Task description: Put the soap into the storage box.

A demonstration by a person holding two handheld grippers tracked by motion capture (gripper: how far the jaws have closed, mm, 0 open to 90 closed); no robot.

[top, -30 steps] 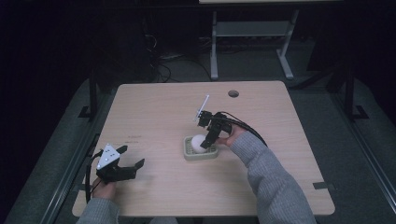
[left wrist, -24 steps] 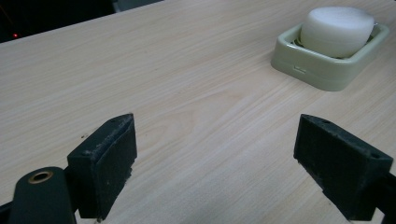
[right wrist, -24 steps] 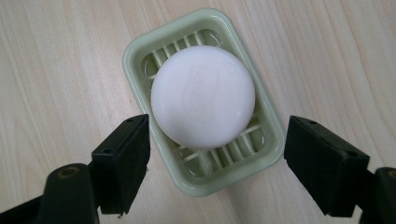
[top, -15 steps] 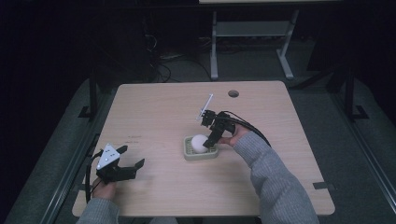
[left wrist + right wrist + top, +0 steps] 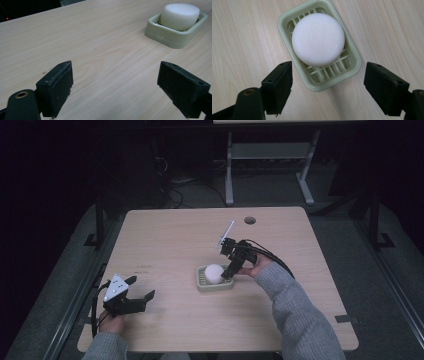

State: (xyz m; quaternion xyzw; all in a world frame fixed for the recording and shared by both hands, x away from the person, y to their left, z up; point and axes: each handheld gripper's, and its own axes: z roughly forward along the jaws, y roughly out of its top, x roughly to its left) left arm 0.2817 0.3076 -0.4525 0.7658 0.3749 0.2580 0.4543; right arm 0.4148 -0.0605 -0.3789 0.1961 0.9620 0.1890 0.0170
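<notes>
The round white soap (image 5: 318, 39) is seated in the green soap dish (image 5: 354, 72). Just above the dish the right gripper (image 5: 327, 87) is held wide; well apart, the left gripper (image 5: 115, 87) is also spread, its jaws cut off below.

The high view sits above the person's edge of the desk (image 5: 165, 240), facing forward and down, far enough off to take in the whole top and the floor beyond. The left gripper view rides low, skimming the wood almost level, with the soap dish (image 5: 175, 31) off at its upper right. The right gripper view looks steeply down from close above that same dish (image 5: 319, 47) (the round white soap (image 5: 318, 38) in it appears in all three views).
</notes>
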